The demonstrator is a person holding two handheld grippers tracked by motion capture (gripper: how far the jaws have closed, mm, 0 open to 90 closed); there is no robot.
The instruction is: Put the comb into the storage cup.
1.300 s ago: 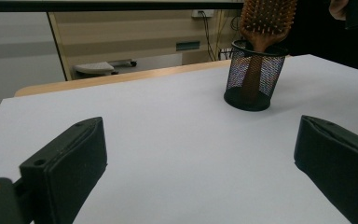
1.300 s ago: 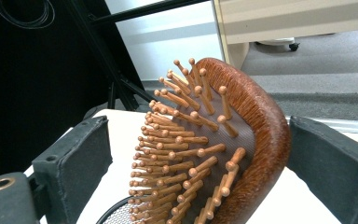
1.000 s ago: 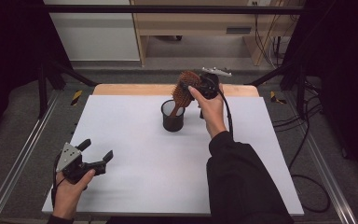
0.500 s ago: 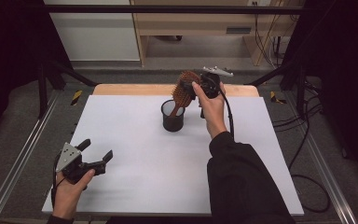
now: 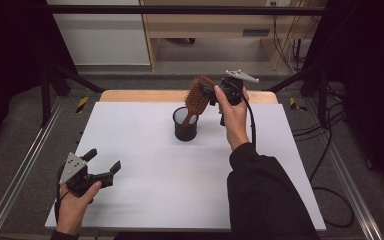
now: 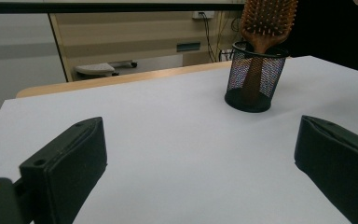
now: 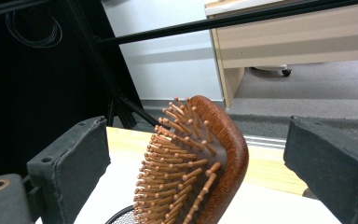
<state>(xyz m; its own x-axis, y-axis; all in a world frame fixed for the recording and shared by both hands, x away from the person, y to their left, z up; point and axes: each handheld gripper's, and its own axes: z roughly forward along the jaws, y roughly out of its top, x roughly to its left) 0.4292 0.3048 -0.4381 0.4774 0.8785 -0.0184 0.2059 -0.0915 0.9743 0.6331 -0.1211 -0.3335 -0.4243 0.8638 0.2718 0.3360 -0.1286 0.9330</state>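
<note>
**Operator:** State of each claw, and location of the brush?

**Technician:** Right claw (image 5: pixel 211 93): jaws wide apart, holding nothing. The brown wooden paddle hairbrush (image 7: pixel 193 163) stands between them, handle down in the black wire-mesh cup (image 5: pixel 185 124) below. Left claw (image 6: pixel 200 172): fully spread, empty, cup well ahead of it.

**Operator:** Hazards and clearance?

**Technician:** Likely risk: a jaw nudging the leaning brush head, tipping the light cup. The white tabletop's (image 5: pixel 145 165) far edge lies just beyond the right claw. Open room lies ahead of the left claw.
</note>
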